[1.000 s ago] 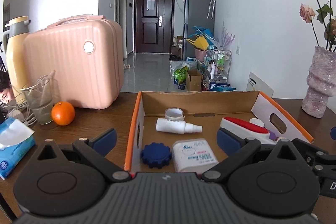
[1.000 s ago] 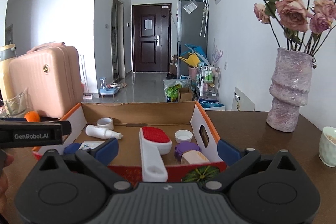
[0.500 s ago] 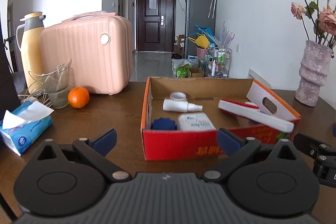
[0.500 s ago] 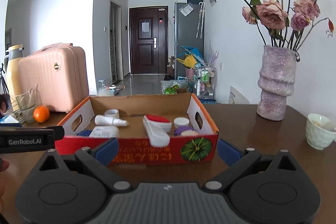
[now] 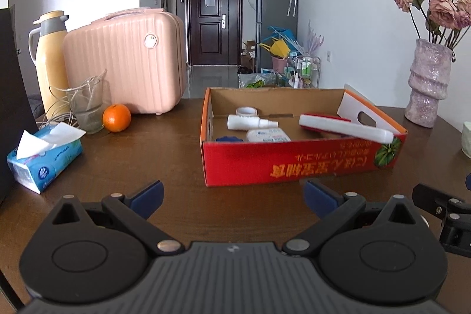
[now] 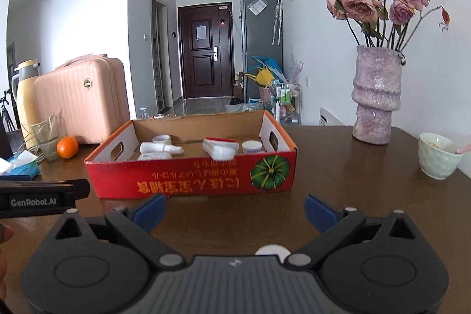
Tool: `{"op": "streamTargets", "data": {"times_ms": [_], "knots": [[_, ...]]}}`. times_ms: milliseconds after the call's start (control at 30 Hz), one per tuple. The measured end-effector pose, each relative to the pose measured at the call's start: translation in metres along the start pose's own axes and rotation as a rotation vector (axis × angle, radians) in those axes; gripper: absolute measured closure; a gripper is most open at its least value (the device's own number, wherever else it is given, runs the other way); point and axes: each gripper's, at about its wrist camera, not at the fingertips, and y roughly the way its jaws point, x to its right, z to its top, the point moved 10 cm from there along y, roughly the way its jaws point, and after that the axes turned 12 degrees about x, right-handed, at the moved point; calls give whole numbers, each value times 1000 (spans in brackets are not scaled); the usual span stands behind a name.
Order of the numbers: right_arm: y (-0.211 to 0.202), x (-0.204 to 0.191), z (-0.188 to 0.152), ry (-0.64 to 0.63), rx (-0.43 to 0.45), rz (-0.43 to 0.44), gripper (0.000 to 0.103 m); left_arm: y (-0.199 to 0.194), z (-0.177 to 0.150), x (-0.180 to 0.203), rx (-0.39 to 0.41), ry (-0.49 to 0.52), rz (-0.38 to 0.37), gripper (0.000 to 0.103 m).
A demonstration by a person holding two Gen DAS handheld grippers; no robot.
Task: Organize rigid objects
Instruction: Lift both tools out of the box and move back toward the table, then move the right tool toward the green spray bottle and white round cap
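A red cardboard box (image 5: 297, 164) (image 6: 191, 181) sits on the dark wooden table. In it lie a white spray bottle (image 5: 250, 122) (image 6: 160, 148), a tape roll (image 5: 246, 111), a wipes pack (image 5: 268, 135), a blue lid (image 5: 229, 139) and a red-and-white lint brush (image 5: 344, 129) (image 6: 219, 147) resting on the front rim. A white jar (image 6: 252, 146) stands at the box's right. My left gripper (image 5: 232, 194) is open and empty, in front of the box. My right gripper (image 6: 235, 209) is open and empty, also in front of it.
Left of the box are a pink suitcase (image 5: 126, 61), a yellow thermos (image 5: 50, 55), a glass (image 5: 85, 105), an orange (image 5: 116, 118) and a tissue pack (image 5: 44, 161). A vase of roses (image 6: 376, 96) and a small bowl (image 6: 438, 155) stand right. A white disc (image 6: 270, 250) lies under my right gripper.
Both grippers have pulled back from above the box toward the near table edge. The box now lies fully ahead of them. Both stay open.
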Motion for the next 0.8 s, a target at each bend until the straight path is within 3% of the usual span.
{"op": "streamTargets", "data": {"times_ms": [800], "knots": [[-26, -18, -39, -16, -80, 4, 2, -27, -29, -20, -58, 11, -10, 0]]}}
